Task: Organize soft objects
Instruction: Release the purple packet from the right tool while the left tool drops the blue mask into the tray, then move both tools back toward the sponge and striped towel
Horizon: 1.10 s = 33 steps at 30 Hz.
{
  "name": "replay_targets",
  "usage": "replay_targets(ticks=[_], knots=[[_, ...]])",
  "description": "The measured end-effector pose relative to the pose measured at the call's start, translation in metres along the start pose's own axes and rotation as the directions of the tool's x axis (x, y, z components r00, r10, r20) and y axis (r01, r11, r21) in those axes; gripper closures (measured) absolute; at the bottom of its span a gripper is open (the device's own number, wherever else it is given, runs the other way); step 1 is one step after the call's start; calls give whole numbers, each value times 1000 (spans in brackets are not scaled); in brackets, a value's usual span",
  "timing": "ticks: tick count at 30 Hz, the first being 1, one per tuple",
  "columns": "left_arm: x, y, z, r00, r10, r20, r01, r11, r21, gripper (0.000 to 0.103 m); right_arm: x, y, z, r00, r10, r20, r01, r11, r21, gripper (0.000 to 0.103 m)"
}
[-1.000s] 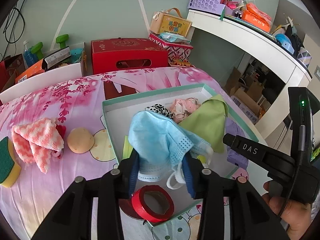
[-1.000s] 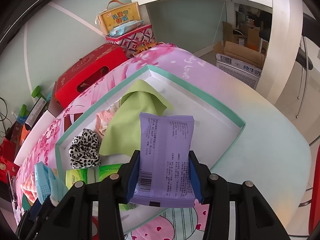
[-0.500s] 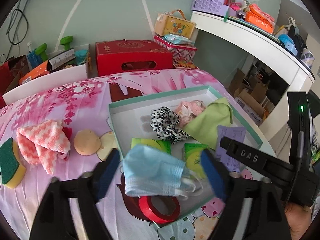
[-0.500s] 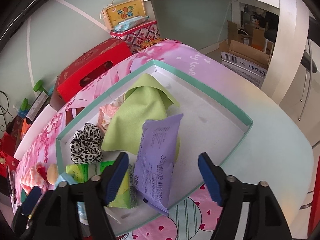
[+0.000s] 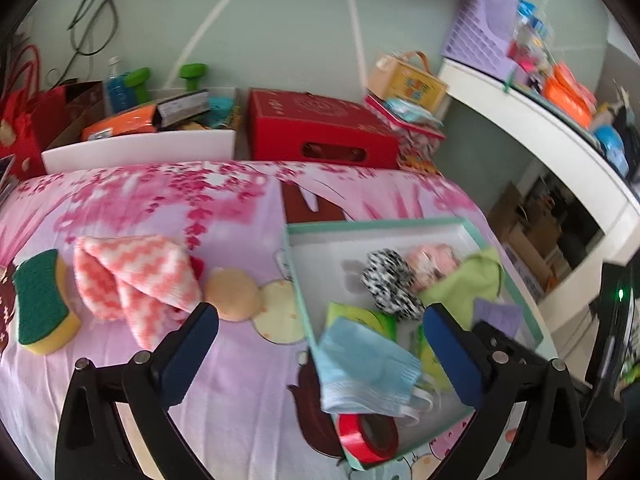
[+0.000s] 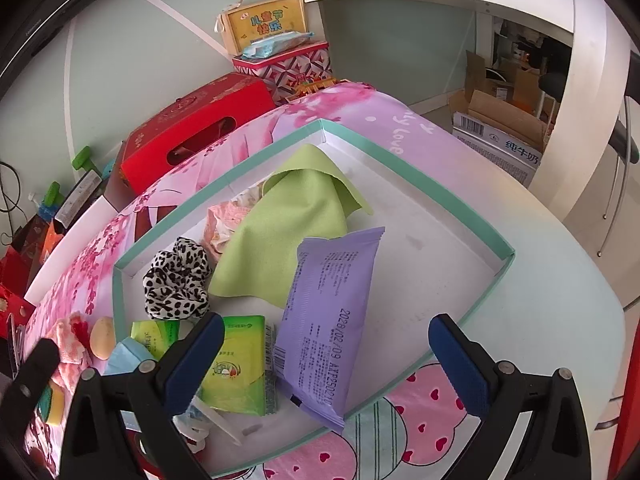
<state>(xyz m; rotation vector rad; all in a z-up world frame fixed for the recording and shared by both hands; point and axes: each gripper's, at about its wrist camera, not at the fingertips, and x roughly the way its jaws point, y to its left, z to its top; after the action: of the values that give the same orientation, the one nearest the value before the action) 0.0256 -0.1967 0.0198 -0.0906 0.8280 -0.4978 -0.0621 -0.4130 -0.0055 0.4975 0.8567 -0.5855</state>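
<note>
**Both grippers letting go over the tray**

Left gripper (image 5: pixel 320 344) opening wide, nothing pinched; crumpled pleated blue face mask (image 5: pixel 366 368) dropped on the teal-rimmed white tray's (image 6: pixel 416 180) near-left edge. Right gripper (image 6: pixel 326 354) likewise opening, empty; glossy purple wipes packet (image 6: pixel 328 320) lying flat inside the tray, near side, beside a soft green cloth (image 6: pixel 288 228) and spotted fabric scrunchie (image 6: pixel 176 278).
</note>
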Motion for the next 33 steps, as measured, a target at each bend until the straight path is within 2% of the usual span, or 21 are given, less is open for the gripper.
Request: replay_targets(ticks=[7,11,14,16,18,22,26,28,33], knots=[[-11,38,13,998,46,35,-42,994,-97,1,0,6,-1,1000,10,-2,-10,1000,-20,0],[-26,83,24,992,113,57,-100,974,-203,1,-1,12,-1,1000,15,3,-14,999,-38,0],[-42,124,30,977,207,58,-183,943,-276,1,-3,19,-1,1000,16,7,-16,998,-57,0],[-52,150,31,958,283,46,-254,913,-319,1,-5,23,-2,1000,18,10,-17,997,-69,0],[-62,178,29,940,340,20,-309,874,-374,1,-9,31,-2,1000,22,17,-20,996,-83,0],[-76,224,23,909,412,-64,-395,801,-451,1,-19,52,-3,998,41,40,-35,991,-132,0],[-86,257,13,862,490,-131,-486,724,-490,1,-30,79,-7,996,69,57,-57,980,-191,0],[-90,266,10,855,500,-141,-497,707,-504,1,-33,92,-11,995,77,59,-63,973,-222,0],[-86,282,6,836,517,-184,-535,690,-488,1,-40,130,-21,993,107,56,-85,951,-298,0]])
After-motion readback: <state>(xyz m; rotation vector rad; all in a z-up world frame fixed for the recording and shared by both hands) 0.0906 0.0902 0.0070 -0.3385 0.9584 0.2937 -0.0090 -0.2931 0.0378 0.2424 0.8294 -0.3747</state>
